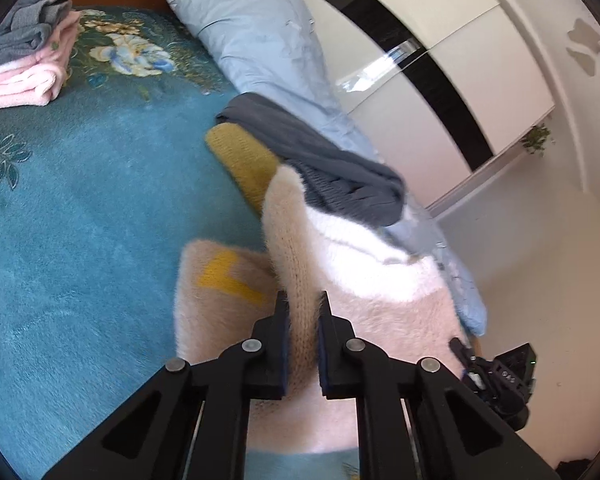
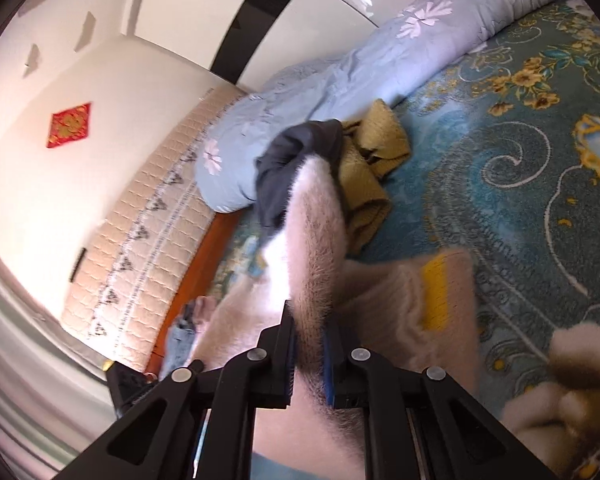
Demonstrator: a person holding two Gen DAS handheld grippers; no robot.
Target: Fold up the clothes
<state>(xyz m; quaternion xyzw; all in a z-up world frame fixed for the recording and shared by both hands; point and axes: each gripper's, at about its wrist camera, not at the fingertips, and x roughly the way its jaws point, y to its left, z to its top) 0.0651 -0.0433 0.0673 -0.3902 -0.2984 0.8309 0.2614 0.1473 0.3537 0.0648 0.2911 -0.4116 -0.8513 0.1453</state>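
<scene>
The left gripper (image 1: 302,312) is clenched on a raised ridge of the fuzzy cream-pink sweater (image 1: 364,280), its black fingers (image 1: 278,320) pressing the knit from both sides. The sweater lies on the teal floral blanket (image 1: 80,208), with a yellow patch (image 1: 228,276) showing on the part to the left of the jaws. Far left on the blanket sits a folded pink garment (image 1: 28,76) with a grey garment (image 1: 24,28) on top. Beyond the sweater lie a mustard knit (image 1: 244,156) and a dark grey garment (image 1: 324,156), touching one another, against a pale blue flowered duvet (image 1: 260,32). The right gripper (image 2: 309,320) is likewise clamped on a ridge of the same sweater (image 2: 320,232), which rises between its pads. To its right the yellow patch (image 2: 434,296) shows again.
</scene>
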